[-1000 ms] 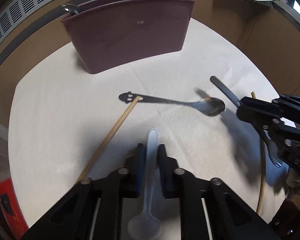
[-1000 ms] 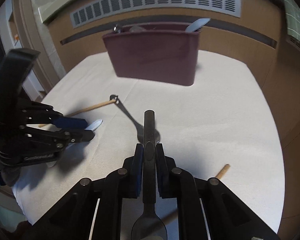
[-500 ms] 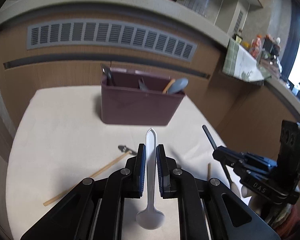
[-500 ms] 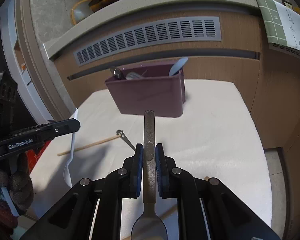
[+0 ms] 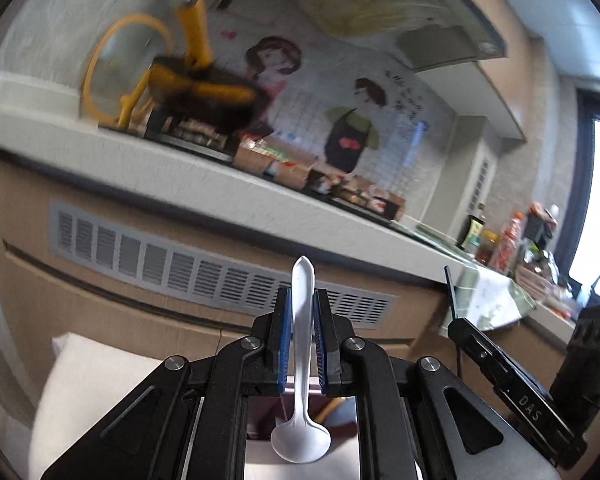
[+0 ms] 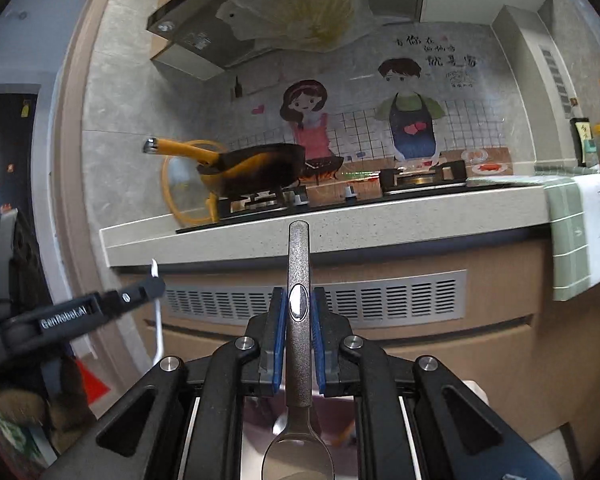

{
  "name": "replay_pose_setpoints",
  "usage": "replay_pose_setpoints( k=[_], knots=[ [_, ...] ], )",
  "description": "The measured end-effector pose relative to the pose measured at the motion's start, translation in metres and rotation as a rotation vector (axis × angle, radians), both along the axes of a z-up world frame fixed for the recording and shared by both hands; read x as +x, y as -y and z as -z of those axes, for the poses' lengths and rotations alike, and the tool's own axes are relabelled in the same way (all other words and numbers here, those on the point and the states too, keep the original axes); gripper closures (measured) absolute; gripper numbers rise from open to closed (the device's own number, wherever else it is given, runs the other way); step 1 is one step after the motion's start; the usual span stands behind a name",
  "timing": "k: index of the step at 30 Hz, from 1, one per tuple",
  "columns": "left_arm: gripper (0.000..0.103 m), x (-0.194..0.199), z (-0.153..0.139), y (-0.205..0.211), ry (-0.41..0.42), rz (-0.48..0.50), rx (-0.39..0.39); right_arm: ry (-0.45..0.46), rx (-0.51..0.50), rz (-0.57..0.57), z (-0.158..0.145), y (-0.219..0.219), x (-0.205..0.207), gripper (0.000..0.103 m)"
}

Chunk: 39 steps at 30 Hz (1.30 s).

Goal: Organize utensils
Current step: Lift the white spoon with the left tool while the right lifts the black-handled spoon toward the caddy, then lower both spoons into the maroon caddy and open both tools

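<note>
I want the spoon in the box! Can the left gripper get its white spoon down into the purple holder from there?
Probably yes. The left gripper grips the white spoon bowl-down, and the purple holder peeks out just beneath it. Nothing seems to block the drop, though the fingers hide most of the holder.

Home kitchen: gas stove point(image 6: 420, 178), frying pan point(image 6: 259, 168), range hood point(image 6: 203, 40).

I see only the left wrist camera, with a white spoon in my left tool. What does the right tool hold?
Observer: The right tool is shut on a metal spoon, gripped at its handle.
Operator: Where is its bowl?
Observer: Back near the camera; the handle end points toward the counter.
Operator: How does my white spoon sit?
Observer: In the right wrist view, the white spoon crosses the left tool nearly upright, mostly hanging below it.
</note>
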State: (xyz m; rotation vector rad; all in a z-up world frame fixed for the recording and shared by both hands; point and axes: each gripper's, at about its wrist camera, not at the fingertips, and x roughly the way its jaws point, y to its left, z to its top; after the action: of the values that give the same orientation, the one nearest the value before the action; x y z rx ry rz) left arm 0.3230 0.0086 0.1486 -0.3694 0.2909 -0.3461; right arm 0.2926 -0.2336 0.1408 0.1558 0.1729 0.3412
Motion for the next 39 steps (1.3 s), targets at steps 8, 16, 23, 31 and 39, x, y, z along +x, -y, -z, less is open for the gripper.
replay_pose_setpoints(
  k=[8, 16, 23, 31, 39],
  knots=[
    [0.092, 0.056, 0.050, -0.007, -0.070, -0.020, -0.014, -0.060, -0.013, 0.032, 0.039, -0.023, 0.070, 0.092],
    [0.092, 0.080, 0.076, -0.002, -0.079, -0.003, -0.004, -0.102, -0.038, 0.061, 0.073, -0.035, 0.113, 0.092],
    [0.089, 0.095, 0.097, 0.004, -0.120, 0.030, -0.046, -0.080, -0.075, 0.097, 0.088, -0.038, 0.122, 0.090],
    [0.078, 0.070, 0.103, 0.010, -0.172, 0.094, -0.008, -0.188, -0.053, 0.034, 0.093, -0.019, 0.111, 0.082],
    [0.070, 0.003, 0.115, -0.005, -0.268, 0.061, 0.096, -0.260, -0.082, 0.022, 0.089, 0.012, 0.042, 0.075]
  ],
)
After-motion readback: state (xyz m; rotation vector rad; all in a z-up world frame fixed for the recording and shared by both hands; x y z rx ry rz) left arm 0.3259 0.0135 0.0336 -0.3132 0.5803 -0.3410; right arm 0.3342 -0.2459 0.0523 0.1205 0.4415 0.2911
